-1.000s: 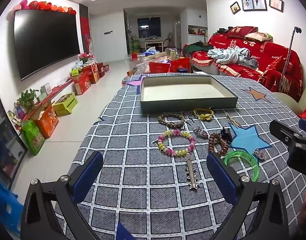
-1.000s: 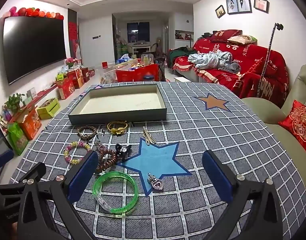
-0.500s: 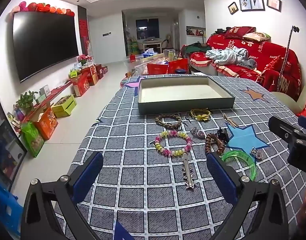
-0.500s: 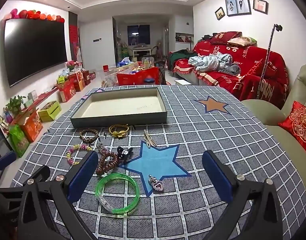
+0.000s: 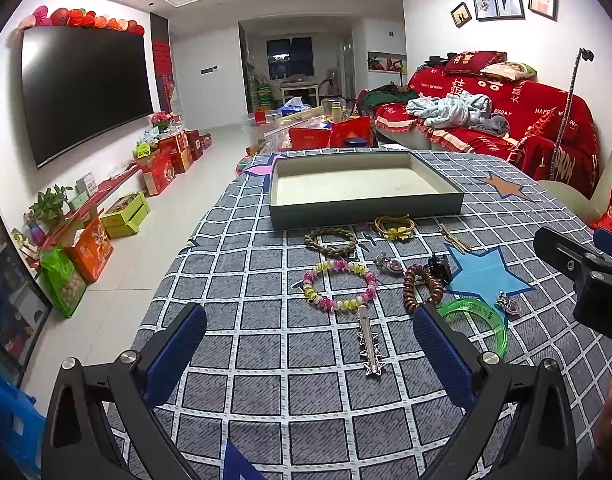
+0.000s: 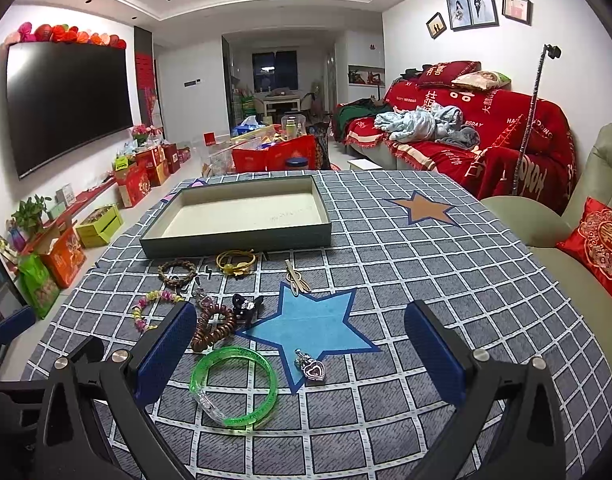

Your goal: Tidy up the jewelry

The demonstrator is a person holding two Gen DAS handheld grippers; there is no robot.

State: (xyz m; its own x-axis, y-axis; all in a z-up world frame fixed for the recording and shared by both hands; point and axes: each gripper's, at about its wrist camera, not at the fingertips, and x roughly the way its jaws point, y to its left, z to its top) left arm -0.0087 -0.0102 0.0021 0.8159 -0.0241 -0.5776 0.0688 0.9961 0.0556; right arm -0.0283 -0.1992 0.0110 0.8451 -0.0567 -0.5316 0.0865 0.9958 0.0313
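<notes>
Left wrist view, left gripper (image 5: 310, 344) level above tablecloth (image 5: 265, 392), jaws spread.

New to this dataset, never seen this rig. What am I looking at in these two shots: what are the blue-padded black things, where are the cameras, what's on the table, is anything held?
No robot here: a person carries a hand-held gripper in each hand, each with a fisheye camera looking along its two blue-padded fingers. One picture is from the left hand-held gripper, the other from the right hand-held gripper. Both are open and hold nothing. On the grey checked tablecloth lie a shallow grey-green cardboard tray, empty, and in front of it loose jewelry: a translucent green plastic bangle, a silver heart pendant, a pink and yellow bead bracelet and a silver star hair clip.
</notes>
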